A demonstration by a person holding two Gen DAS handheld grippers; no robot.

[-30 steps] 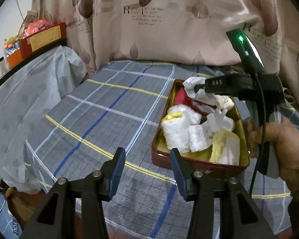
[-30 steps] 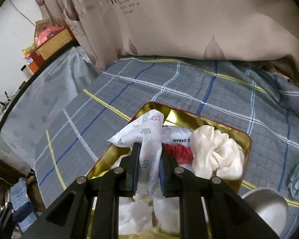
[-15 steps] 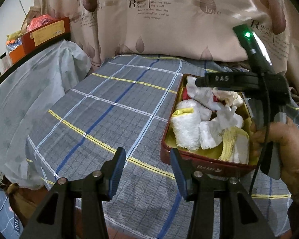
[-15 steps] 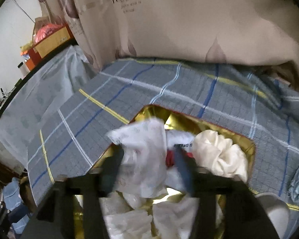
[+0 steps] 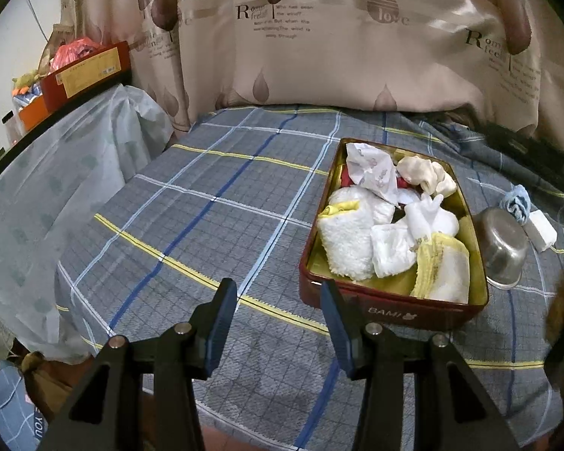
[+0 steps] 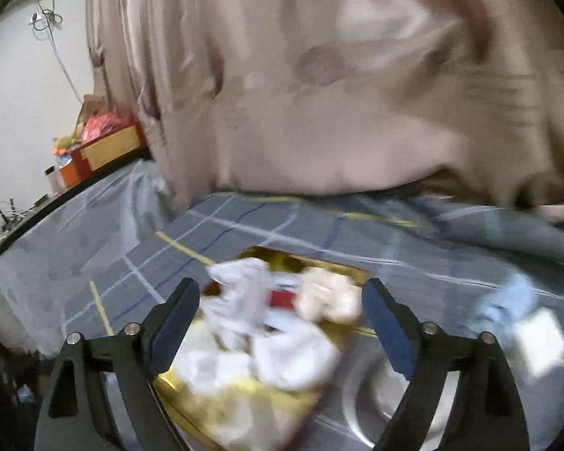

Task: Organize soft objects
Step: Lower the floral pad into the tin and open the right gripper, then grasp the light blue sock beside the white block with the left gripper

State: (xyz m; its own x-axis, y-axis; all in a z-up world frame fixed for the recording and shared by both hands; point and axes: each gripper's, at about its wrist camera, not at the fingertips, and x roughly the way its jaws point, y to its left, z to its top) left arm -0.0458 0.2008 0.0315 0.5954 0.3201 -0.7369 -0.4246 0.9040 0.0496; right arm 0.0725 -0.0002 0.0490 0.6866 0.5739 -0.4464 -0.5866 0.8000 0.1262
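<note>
A red tin (image 5: pixel 398 310) with a gold inside sits on the checked cloth and holds several soft things: a flowered white cloth (image 5: pixel 372 171) at its far end, a cream scrunchie (image 5: pixel 426 173), white towels (image 5: pixel 347 242) and a yellow-edged cloth (image 5: pixel 441 268). My left gripper (image 5: pixel 278 325) is open and empty, just in front of the tin's near left corner. My right gripper (image 6: pixel 282 325) is open and empty above the tin (image 6: pixel 222 409); that view is blurred. The flowered cloth (image 6: pixel 244 285) lies in the tin.
A steel bowl (image 5: pixel 505 250), a blue cloth (image 5: pixel 517 203) and a white block (image 5: pixel 541 231) lie right of the tin. A curtain (image 5: pixel 319 37) hangs behind the table. A covered shelf (image 5: pixel 56 173) with boxes stands at the left.
My right gripper opened and let the flowered white cloth drop into the tin, then pulled up and back to the right. My left gripper stayed open and drew back a little.
</note>
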